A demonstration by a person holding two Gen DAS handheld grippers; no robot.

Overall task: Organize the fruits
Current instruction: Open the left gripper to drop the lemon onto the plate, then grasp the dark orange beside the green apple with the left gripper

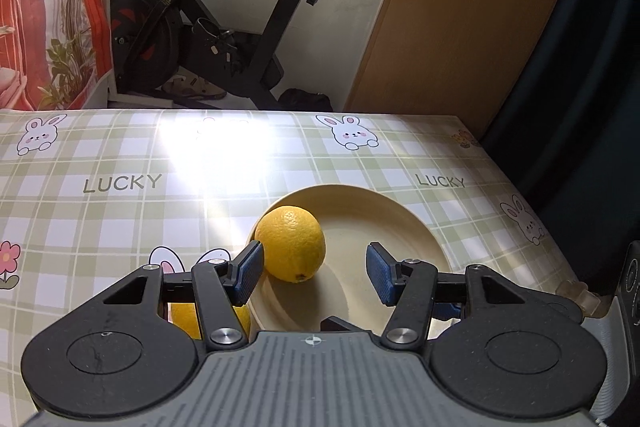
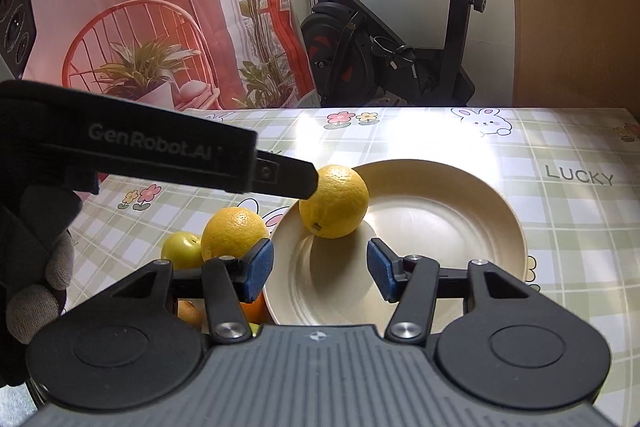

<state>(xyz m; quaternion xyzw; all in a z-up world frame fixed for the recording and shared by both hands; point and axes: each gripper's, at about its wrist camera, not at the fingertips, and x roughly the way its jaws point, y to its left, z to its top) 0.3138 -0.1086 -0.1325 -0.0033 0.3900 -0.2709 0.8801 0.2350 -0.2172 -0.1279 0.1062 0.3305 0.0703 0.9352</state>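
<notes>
Table (image 2: 560,235): covered by a green-and-white checked cloth printed with rabbits, flowers and the word LUCKY; strong glare across its far middle. Plate (image 2: 480,211): cream, round, shallow, standing on the table just ahead of both grippers. Orange in the plate (image 2: 334,201): yellow-orange, resting on the plate's left inner slope near the rim, stem end turned toward the cameras. Left gripper (image 1: 315,273): jaws spread wide, blue pads facing each other, nothing clamped; its left pad (image 1: 250,273) lies just beside the orange in the plate (image 1: 291,243), and whether the two touch cannot be told; seen from the right wrist view, the same gripper reaches in from the left as a dark bar marked GenRobot.AI, its tip against the fruit's upper left side. Right gripper (image 2: 320,269): jaws likewise apart and empty, held over the plate's near edge. Second orange (image 2: 234,233): on the table, just left of the plate, outside it. Green fruit (image 2: 182,249): small, round, beside the second orange on its left. More orange-coloured fruit shows beneath the right gripper's left linkage, too hidden to identify. Gloved hand (image 2: 36,267): at the left edge. Exercise bike (image 1: 224,19): black, behind the table.
</notes>
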